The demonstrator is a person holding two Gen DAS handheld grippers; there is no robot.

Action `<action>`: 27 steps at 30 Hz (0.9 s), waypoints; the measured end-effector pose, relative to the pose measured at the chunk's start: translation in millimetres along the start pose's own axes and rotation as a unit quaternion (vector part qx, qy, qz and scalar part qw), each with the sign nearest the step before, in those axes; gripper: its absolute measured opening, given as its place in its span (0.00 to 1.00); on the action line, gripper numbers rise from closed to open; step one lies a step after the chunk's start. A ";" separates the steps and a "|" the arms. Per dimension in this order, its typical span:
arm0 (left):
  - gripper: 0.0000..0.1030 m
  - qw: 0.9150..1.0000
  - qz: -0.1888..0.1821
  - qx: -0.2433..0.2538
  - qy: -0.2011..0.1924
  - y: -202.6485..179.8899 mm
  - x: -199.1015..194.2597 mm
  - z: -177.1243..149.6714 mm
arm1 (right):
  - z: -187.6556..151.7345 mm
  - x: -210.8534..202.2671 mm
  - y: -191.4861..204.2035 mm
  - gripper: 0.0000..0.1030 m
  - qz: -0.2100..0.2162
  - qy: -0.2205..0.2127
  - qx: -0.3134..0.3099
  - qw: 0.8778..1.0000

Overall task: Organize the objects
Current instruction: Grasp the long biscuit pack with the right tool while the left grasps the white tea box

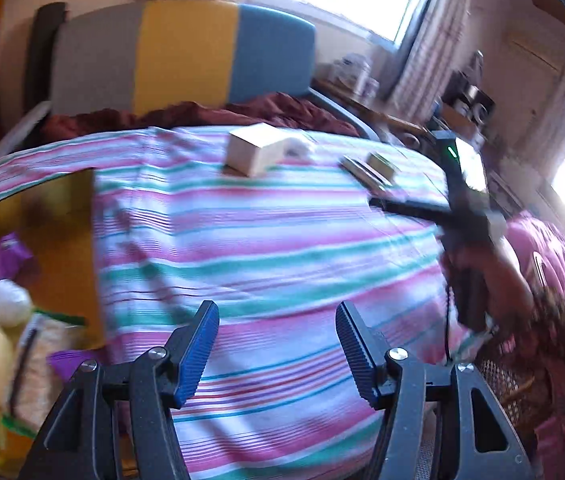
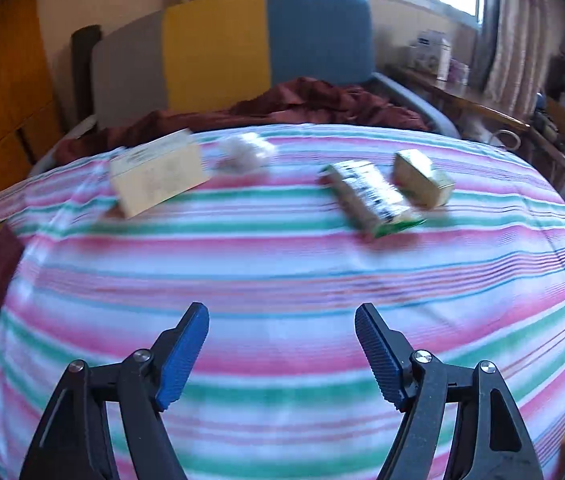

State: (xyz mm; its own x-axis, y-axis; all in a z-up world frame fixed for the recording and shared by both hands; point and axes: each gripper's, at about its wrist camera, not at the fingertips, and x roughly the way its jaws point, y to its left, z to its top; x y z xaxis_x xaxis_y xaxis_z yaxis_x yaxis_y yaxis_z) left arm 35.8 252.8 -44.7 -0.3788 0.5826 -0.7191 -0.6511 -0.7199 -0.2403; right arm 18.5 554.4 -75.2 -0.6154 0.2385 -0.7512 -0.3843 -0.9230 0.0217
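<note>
Blurred, unreadable print on green-edged packet [image 2: 366, 196]

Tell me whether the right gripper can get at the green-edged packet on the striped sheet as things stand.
Probably yes. The right gripper has its jaws apart and empty, and only bare striped sheet lies between it and the green-edged packet. The small yellow box sits close beside the packet, which could crowd the grasp.

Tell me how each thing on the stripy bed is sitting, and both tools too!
Left tool: open, empty.
Right tool: open, empty.
Cream cardboard box: closed, lying flat.
Crumpled white wad: loose beside it.
Green-edged packet: lying flat.
Small yellow-green carton: closed, beside the packet.
</note>
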 end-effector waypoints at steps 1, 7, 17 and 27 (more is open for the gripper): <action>0.60 1.000 -0.006 0.003 0.004 -4.5 3.7 -0.5 | 7.3 5.3 -9.6 0.74 -0.011 -0.002 0.004 1.000; 0.60 0.999 -0.017 0.013 0.030 -14.3 21.7 -3.8 | 52.3 35.7 -50.4 0.78 -0.040 -0.015 0.016 0.999; 0.60 0.999 -0.002 -0.010 0.052 -1.3 35.9 -2.5 | 87.0 103.8 -75.2 0.76 -0.031 0.007 0.020 0.999; 0.60 0.998 -0.003 -0.024 0.062 -5.7 49.5 8.3 | 85.0 112.9 -58.1 0.49 -0.026 0.013 -0.019 0.999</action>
State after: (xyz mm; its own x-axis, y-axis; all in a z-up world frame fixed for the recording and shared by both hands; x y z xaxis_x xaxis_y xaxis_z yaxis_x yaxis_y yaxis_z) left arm 15.3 288.9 -73.5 -0.2877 0.5380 -0.7923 -0.6200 -0.7352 -0.2741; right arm -87.2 660.7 -105.2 -0.5765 0.2797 -0.7677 -0.3893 -0.9201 -0.0429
